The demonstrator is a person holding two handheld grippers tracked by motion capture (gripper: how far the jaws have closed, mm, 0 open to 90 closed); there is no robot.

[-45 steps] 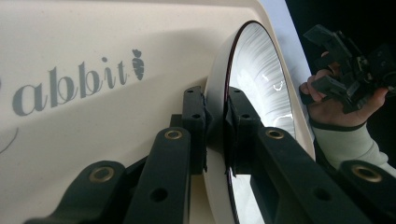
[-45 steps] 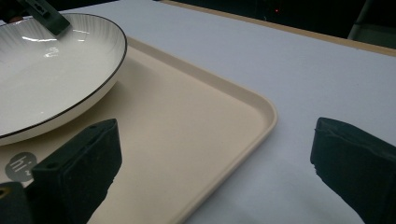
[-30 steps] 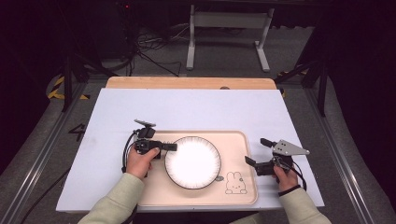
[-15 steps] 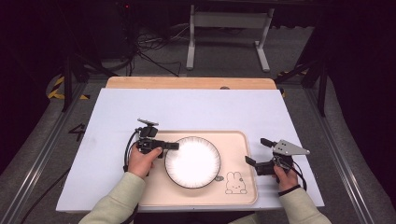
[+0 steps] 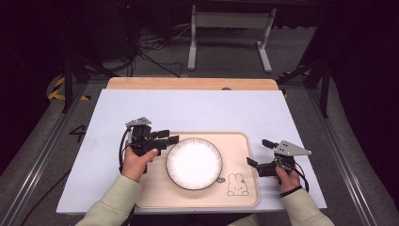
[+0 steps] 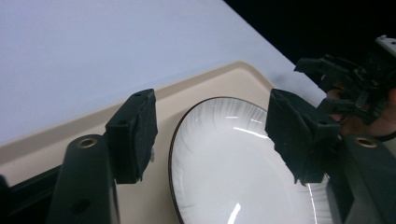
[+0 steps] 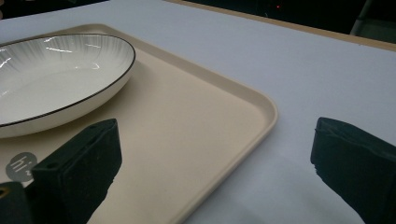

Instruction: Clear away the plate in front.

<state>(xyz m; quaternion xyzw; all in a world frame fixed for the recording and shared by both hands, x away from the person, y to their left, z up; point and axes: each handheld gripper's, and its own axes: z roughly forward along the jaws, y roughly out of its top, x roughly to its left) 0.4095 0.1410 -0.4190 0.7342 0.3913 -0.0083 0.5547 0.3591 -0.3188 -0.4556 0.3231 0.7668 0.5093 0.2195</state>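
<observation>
A white plate (image 5: 194, 163) with a thin dark rim sits on the left half of a cream tray (image 5: 244, 188). My left gripper (image 5: 168, 137) hovers just above the plate's upper-left edge. Its jaws have just been opening and now stand apart with nothing pressed between them. In the left gripper view, that gripper (image 6: 215, 135) looks down on the plate (image 6: 233, 177) and the tray (image 6: 205, 88). My right gripper (image 5: 259, 153) is open at the tray's right edge. In the right gripper view, its wide jaws (image 7: 219, 163) straddle the tray rim (image 7: 196, 121), with the plate (image 7: 51, 79) farther off.
The tray lies near the front of a pale blue table mat (image 5: 197, 110), with a wooden strip (image 5: 188, 84) along the far edge. A rabbit drawing (image 5: 236, 184) marks the tray's lower right. The right gripper (image 6: 345, 88) also shows far off in the left gripper view.
The left gripper has come off the plate's left rim, lifted a little, and its jaws now stand apart. The right gripper and the plate have stayed put.
</observation>
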